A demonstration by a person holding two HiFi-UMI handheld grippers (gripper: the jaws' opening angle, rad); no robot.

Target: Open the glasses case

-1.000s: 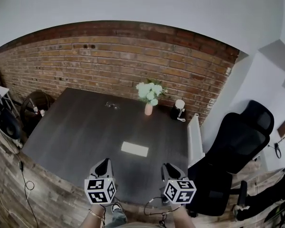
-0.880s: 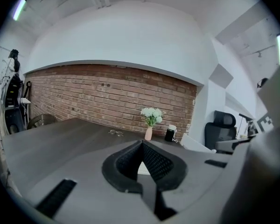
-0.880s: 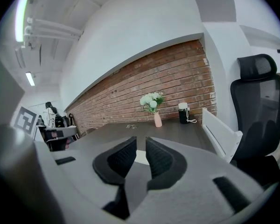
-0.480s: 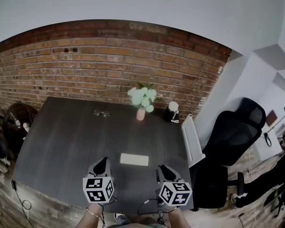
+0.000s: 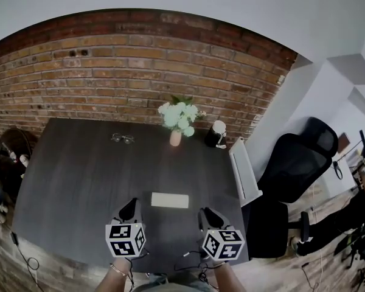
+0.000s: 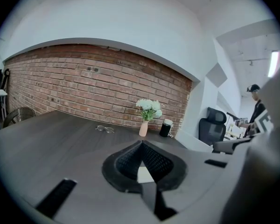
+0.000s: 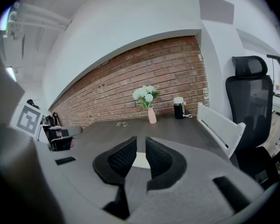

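Glasses case (image 5: pixel 170 200) flat on table (image 5: pixel 79 175) — vase (image 5: pixel 175 137), spectacles (image 5: pixel 122 139) behind, left gripper (image 5: pixel 131 203) together, right gripper (image 5: pixel 205 212) apart

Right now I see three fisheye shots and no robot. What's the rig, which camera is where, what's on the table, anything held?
No robot: a person holds a hand-held gripper in each hand. The head view is from a camera on the person's head, looking down; the two gripper views ride on the grippers and look along their jaws. The left hand-held gripper has its jaw tips together, the right hand-held gripper has jaws apart; neither holds anything. On the dark table lie a white glasses case just ahead of both grippers, a pair of glasses, a vase of flowers and a black canister.
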